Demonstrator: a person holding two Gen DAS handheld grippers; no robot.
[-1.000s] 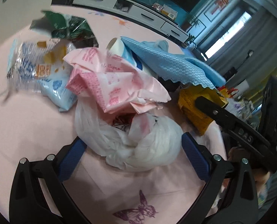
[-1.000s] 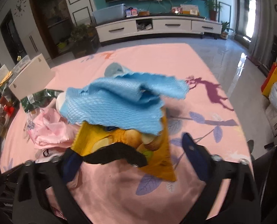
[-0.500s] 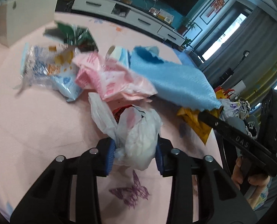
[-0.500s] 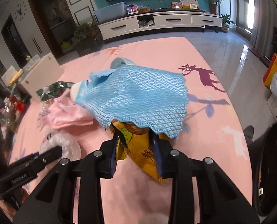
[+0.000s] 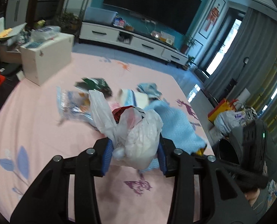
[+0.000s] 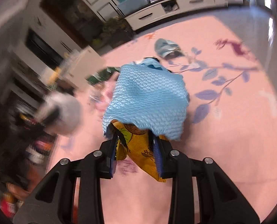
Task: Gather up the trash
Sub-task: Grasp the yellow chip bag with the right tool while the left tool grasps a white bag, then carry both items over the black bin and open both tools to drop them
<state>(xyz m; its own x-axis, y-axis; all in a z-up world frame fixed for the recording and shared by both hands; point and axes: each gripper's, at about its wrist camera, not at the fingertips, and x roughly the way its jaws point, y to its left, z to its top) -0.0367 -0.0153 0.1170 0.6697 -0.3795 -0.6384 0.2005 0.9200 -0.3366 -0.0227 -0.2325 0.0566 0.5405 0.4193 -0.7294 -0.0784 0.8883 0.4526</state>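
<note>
- Left gripper [image 5: 134, 154] jaws pinch the white plastic bag [image 5: 138, 132], easing slightly, lifting it clear of the pink table [image 5: 35, 127].
- Right gripper [image 6: 135, 154] jaws pinch the yellow snack wrapper [image 6: 138, 147], likewise easing; the blue cloth [image 6: 147, 97] drapes over it, carried along by accident.

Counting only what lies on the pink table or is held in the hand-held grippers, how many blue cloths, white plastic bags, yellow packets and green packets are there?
Blue cloths: 2
White plastic bags: 1
Yellow packets: 1
Green packets: 1
Total: 5
</note>
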